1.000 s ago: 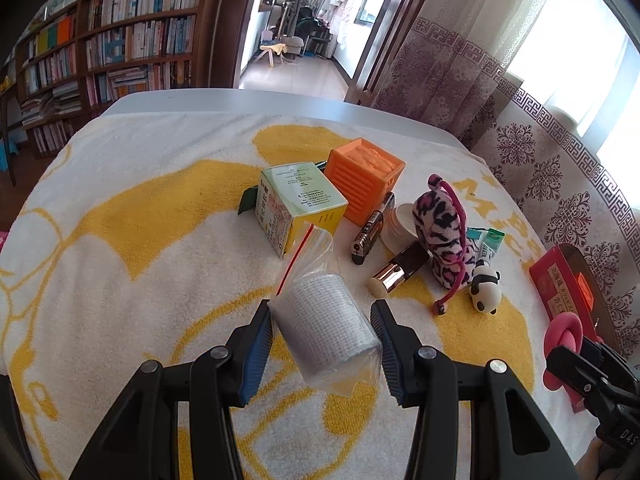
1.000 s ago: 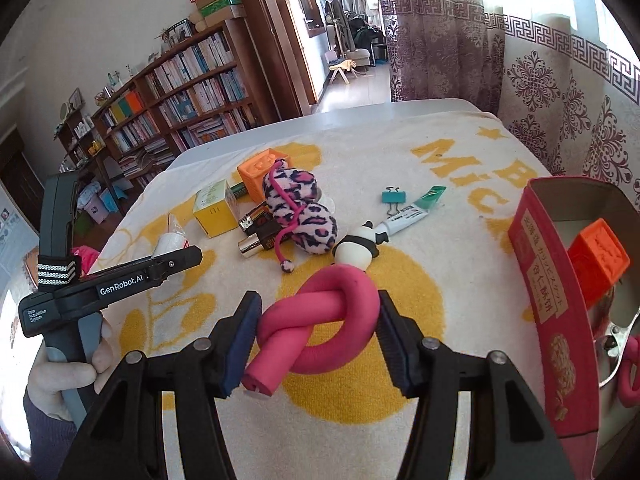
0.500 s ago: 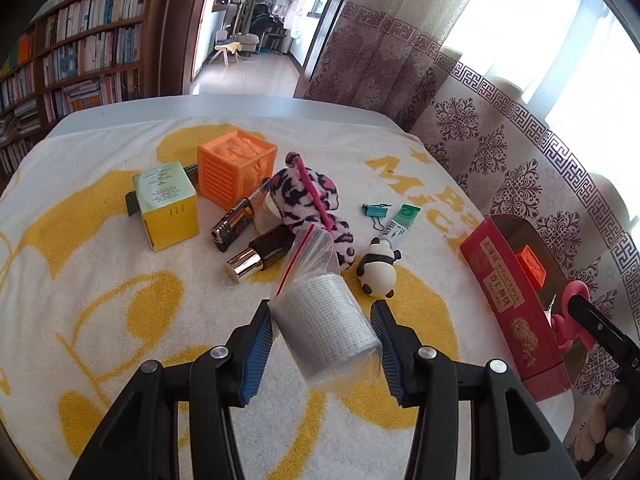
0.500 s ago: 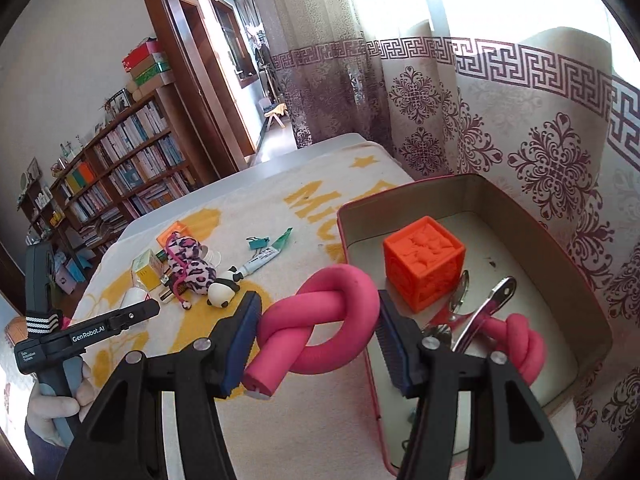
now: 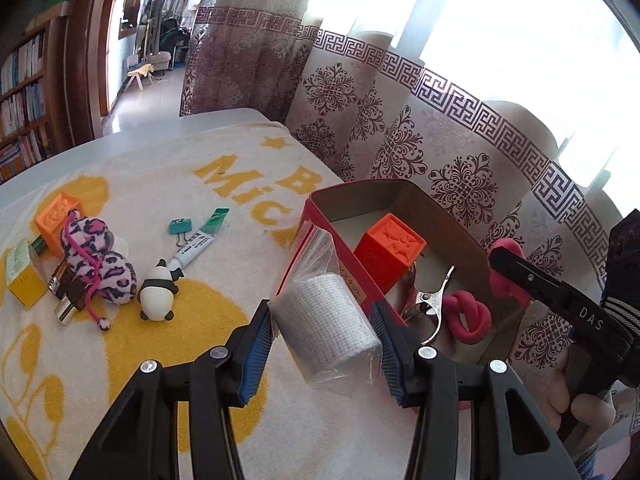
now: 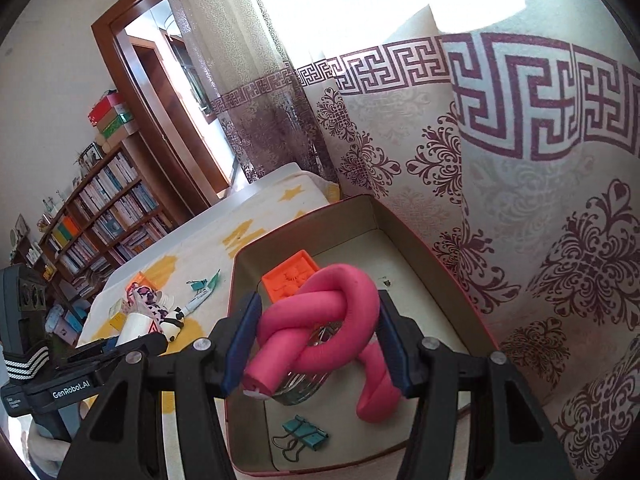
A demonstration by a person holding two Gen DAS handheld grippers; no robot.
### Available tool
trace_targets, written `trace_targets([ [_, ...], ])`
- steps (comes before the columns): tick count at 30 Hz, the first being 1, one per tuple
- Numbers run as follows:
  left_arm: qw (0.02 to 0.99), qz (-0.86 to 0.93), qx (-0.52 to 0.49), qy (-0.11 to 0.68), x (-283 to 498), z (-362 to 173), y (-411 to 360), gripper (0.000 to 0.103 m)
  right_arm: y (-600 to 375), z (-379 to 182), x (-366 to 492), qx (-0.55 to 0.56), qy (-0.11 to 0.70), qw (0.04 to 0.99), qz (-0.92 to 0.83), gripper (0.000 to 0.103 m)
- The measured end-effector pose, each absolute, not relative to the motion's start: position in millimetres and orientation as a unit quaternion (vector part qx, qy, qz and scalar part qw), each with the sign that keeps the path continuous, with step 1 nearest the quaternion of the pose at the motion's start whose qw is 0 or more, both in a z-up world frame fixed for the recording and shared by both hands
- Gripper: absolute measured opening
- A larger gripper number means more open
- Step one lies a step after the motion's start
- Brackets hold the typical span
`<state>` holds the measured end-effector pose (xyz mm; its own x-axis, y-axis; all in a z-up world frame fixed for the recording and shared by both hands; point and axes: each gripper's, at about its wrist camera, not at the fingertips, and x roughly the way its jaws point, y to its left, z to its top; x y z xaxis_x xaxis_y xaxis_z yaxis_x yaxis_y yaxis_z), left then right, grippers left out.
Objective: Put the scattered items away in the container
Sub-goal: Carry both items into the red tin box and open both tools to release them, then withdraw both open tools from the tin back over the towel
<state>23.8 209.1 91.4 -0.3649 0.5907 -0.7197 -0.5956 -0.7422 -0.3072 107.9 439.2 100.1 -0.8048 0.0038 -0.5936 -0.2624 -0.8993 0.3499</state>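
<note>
My left gripper [image 5: 324, 332] is shut on a bagged white bandage roll [image 5: 326, 318] and holds it above the towel, just left of the red box [image 5: 320, 216]. My right gripper [image 6: 318, 336] is shut on a knotted pink foam tube [image 6: 320, 320] and holds it over the open box [image 6: 304, 216]. Inside the box lie an orange cube [image 6: 286, 278], a second pink knot [image 6: 376, 380], metal tongs [image 5: 428, 304] and a teal binder clip [image 6: 304, 434]. My right gripper also shows in the left wrist view [image 5: 516, 270].
On the yellow-and-white towel [image 5: 160, 184] lie a panda figure [image 5: 158, 296], a leopard plush [image 5: 100, 264], a tube [image 5: 198, 240], a teal clip [image 5: 181, 226], an orange cube [image 5: 54, 220], a yellow box [image 5: 22, 280] and a lipstick [image 5: 72, 304]. A patterned curtain [image 5: 440, 160] hangs behind the box.
Both grippers swung right toward the box. The right one went from beside the box to over its inside with the pink knot. The left one carried the bandage roll up to the box's left wall.
</note>
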Motion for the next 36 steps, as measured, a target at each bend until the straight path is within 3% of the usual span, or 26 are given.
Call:
trace_targets([
  [7,0.416,0.802,-0.427,0.046,59,98,278,0.051,458,104,114,-0.287,0.228,0.063,0.928,0.061],
  [9,0.423,0.795,-0.43,0.055,64,96,291,0.057,462,104,115,-0.285,0.231,0.062,0.928,0.061],
  [11,0.419,0.799,-0.429,0.053,65,95,295,0.082,465,103,116,-0.286,0.232,0.061,0.928,0.061],
  [23,0.355,0.824,-0.441,0.029,40,82,269,0.082,472,91,111,-0.299,0.256,0.059,0.918,0.064],
  [25,0.35,0.824,-0.445,0.025,38,79,265,0.082,469,93,112,-0.291,0.247,0.066,0.922,0.075],
  [27,0.345,0.824,-0.448,0.02,35,77,260,0.082,466,96,113,-0.281,0.237,0.078,0.927,0.08],
  [36,0.326,0.833,-0.448,-0.006,25,78,231,0.082,438,109,111,-0.268,0.193,0.077,0.941,0.08],
])
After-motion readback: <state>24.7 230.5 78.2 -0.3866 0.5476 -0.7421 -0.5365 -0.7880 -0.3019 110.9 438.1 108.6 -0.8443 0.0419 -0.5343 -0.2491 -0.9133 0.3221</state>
